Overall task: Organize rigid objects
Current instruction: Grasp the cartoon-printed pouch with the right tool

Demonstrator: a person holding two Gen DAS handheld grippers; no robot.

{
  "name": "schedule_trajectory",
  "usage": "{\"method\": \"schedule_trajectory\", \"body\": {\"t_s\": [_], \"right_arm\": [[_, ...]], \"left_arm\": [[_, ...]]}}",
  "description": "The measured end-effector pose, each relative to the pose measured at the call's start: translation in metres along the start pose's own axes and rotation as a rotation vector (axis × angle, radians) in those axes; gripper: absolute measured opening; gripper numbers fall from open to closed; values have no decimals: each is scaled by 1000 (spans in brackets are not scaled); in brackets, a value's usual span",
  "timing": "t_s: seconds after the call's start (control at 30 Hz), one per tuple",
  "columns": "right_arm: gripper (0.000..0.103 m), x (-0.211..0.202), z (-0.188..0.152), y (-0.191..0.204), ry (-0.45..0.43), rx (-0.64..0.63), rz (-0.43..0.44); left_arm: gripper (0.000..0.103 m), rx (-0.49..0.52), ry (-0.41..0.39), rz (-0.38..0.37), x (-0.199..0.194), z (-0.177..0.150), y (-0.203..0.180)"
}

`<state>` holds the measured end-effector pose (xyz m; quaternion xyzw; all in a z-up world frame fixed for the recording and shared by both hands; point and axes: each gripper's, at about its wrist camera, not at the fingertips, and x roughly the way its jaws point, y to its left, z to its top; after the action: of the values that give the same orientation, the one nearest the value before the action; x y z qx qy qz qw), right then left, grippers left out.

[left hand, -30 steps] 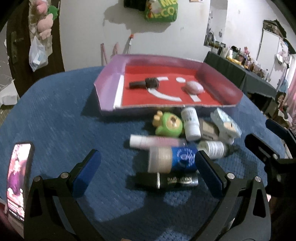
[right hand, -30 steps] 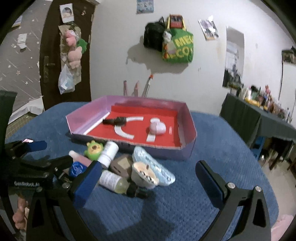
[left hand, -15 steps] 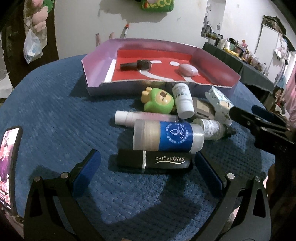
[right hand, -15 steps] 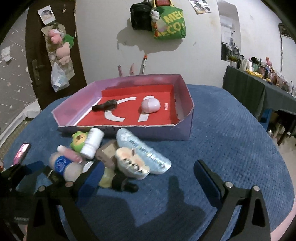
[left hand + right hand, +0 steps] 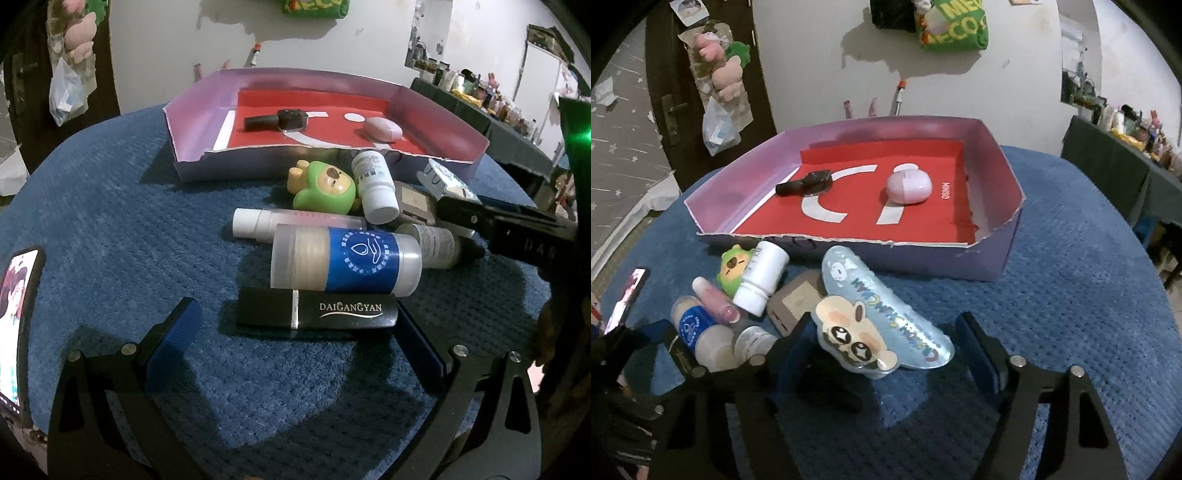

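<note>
At the bottom of the right wrist frame, the right gripper point(image 5: 882, 354) had dropped toward the pile, its jaws closing around the pale-blue translucent cartoon-face case point(image 5: 882, 325) without yet pressing it, so a pick looked imminent. The left gripper point(image 5: 295, 339) stood apart, empty, framing the black rectangular lettered box point(image 5: 317, 310) at lower centre. Beyond, the purple-walled red-floored cardboard tray point(image 5: 993, 162) held a black watch point(image 5: 807, 183) and pink pod point(image 5: 908, 187), its floor mostly free.
</note>
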<state>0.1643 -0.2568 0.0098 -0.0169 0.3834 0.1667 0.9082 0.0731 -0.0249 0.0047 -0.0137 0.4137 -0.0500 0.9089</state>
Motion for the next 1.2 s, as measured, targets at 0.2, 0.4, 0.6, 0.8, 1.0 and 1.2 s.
{"method": "schedule_trajectory", "body": {"t_s": [0.2,0.4,0.6,0.8,1.0,1.2], "right_arm": [[66,-3,0,-5,2,22,7],[66,-15,-5,-6,-9,27,5],[66,-45,-12,-6,-72,48,-18],[66,-70,-34,11,-67,35,54],[66,-62,-52,24,-26,31,92],[66,-63,-51,24,-34,34,101]], "left_arm": [[103,-2,-11,28,0,-3,-5],[102,-38,-16,-3,-4,-2,2],[97,-23,-20,22,-6,-5,-2],[87,-12,-15,35,-8,-5,-4],[76,-10,-16,26,-11,-5,-3],[76,-25,-25,10,-16,-6,0]]}}
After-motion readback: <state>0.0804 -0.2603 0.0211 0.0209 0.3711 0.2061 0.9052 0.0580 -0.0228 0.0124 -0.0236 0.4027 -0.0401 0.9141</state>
